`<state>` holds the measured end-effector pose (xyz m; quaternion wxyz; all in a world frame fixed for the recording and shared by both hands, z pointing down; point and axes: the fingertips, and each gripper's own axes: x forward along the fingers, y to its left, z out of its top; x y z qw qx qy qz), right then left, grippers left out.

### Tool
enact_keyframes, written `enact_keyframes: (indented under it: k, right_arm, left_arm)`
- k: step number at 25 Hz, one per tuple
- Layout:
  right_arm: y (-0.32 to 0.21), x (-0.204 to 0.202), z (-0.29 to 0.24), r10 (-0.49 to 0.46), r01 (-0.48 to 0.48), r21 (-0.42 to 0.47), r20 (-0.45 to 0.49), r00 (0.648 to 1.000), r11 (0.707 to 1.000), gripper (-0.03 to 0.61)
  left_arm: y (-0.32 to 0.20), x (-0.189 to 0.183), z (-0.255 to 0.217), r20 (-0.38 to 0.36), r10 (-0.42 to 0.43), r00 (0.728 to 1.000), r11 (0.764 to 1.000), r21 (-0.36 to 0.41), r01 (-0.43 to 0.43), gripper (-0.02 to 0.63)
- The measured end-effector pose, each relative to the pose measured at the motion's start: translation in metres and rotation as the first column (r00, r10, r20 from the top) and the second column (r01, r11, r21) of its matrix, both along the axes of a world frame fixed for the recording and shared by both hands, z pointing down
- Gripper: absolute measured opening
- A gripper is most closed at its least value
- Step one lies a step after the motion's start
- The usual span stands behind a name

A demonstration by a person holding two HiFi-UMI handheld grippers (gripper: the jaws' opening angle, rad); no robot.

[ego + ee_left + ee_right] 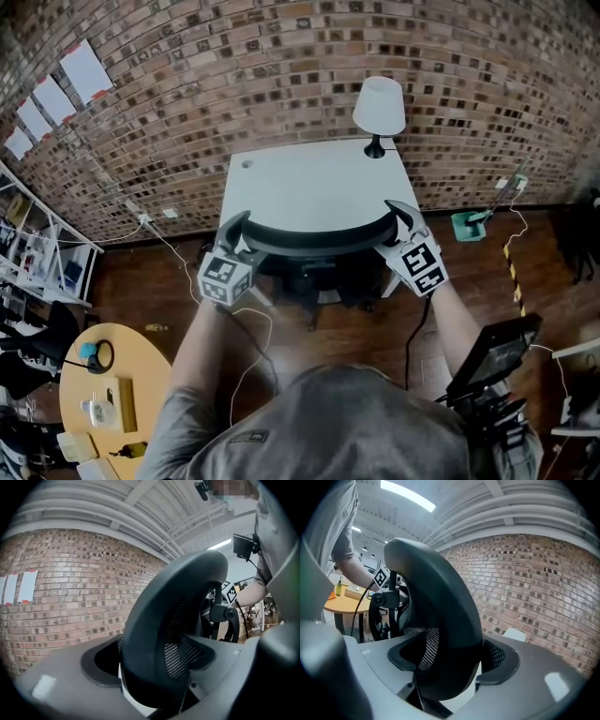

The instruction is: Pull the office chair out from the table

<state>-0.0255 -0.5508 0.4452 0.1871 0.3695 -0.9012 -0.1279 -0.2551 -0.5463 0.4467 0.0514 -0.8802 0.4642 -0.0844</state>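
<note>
The office chair (314, 272) sits at the centre of the head view, tucked against the white table (319, 183). The curved top of its backrest (317, 241) runs along the table's lower edge. It looks as if the pull has not begun.

To do the pull well, both grips should probably close firmly and evenly on the backrest's two ends. Then draw straight toward the bottom of the frame, both hands together, so the chair rolls out without swivelling or catching the table.

The left gripper (241, 236) is at the backrest's left end and the right gripper (397, 227) at its right end. In each gripper view the jaws stand spread wide. The backrest's dark rim and mesh rise between them, filling most of the gap. The pads do not appear to clamp it, so neither tool is gripping yet.

A lamp (380, 108) stands at the table's upper right corner, against the brick wall (234, 75).
</note>
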Motion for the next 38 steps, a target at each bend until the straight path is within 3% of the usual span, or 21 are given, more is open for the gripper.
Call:
enact_keyframes:
  k: [18, 38]
  right_arm:
    - [0.023, 0.005, -0.002, 0.061, -0.061, -0.037, -0.003, 0.998, 0.997, 0.347]
    - [0.118, 0.007, -0.006, 0.098, -0.097, -0.043, 0.005, 0.995, 0.994, 0.348]
  left_arm:
    - [0.025, 0.003, -0.002, -0.010, 0.002, 1.000, 0.999, -0.032, -0.003, 0.356]
    - [0.116, 0.002, -0.009, -0.053, 0.019, 0.998, 0.999, -0.035, -0.021, 0.333]
